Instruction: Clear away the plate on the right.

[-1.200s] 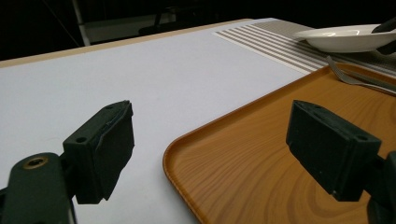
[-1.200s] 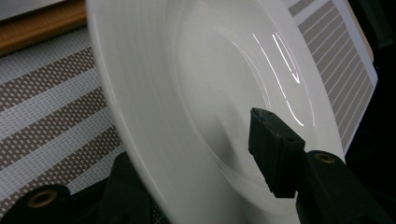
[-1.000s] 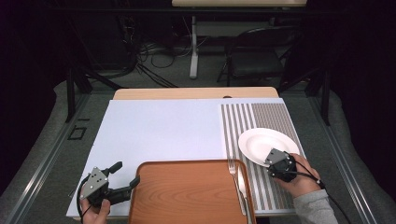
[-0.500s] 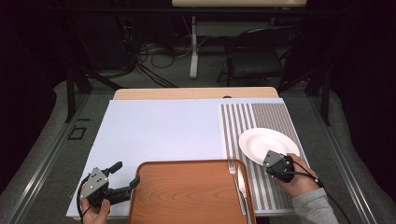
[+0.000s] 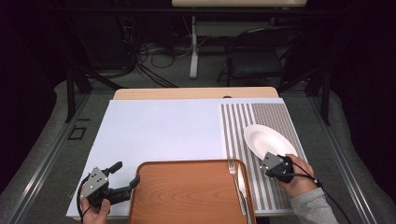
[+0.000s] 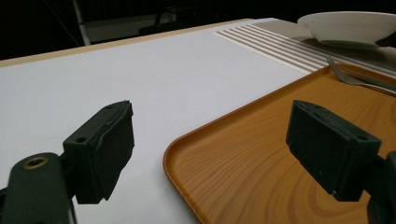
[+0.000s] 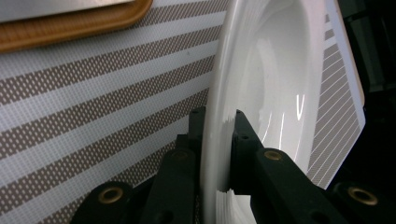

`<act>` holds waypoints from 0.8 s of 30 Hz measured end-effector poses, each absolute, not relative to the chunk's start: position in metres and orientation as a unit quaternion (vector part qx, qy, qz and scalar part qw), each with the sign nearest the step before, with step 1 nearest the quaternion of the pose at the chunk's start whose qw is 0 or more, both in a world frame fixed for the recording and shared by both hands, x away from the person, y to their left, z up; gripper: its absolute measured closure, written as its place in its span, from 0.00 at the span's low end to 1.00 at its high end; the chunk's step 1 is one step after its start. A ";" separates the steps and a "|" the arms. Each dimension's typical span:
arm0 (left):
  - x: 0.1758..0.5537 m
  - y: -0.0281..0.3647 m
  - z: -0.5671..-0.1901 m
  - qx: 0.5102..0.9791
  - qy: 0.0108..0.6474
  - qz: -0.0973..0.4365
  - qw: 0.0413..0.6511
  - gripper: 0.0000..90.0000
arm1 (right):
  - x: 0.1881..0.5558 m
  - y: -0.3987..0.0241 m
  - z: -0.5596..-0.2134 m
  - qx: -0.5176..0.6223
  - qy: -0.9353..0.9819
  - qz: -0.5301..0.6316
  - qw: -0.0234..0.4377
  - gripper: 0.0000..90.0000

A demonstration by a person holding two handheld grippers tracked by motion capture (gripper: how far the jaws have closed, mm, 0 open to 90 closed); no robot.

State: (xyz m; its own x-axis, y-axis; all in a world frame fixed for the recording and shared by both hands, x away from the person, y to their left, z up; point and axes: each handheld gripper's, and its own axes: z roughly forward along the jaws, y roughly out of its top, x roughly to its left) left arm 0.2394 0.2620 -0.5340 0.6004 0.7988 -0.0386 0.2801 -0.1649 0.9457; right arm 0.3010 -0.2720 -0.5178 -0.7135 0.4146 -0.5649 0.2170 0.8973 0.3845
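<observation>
White plate (image 5: pixel 264 139) | near rim in jaws | apparently tilted, hollow up

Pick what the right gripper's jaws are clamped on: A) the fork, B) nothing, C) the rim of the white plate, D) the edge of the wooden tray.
C: the right gripper has its jaws pressed on either side of the white plate rim, over the striped placemat.

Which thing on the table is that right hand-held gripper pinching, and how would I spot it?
Look at the striped placemat covering the right side of the table. Near its front edge sits a white plate, just right of the wooden tray that carries a fork. It is the one round, glossy white dish, and the right hand-held gripper, whose jaws have just been closing, has them on either side of its rim.
</observation>
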 end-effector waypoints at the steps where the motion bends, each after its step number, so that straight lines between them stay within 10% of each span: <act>1: 0.239 0.262 -0.534 0.723 0.373 0.246 0.527 0.17 | 0.300 -0.272 -0.517 0.172 0.914 0.149 0.337 0.91; 24: 0.239 0.262 -0.534 0.722 0.375 0.247 0.527 0.17 | 0.261 -0.251 -0.493 0.111 0.888 0.233 0.380 0.90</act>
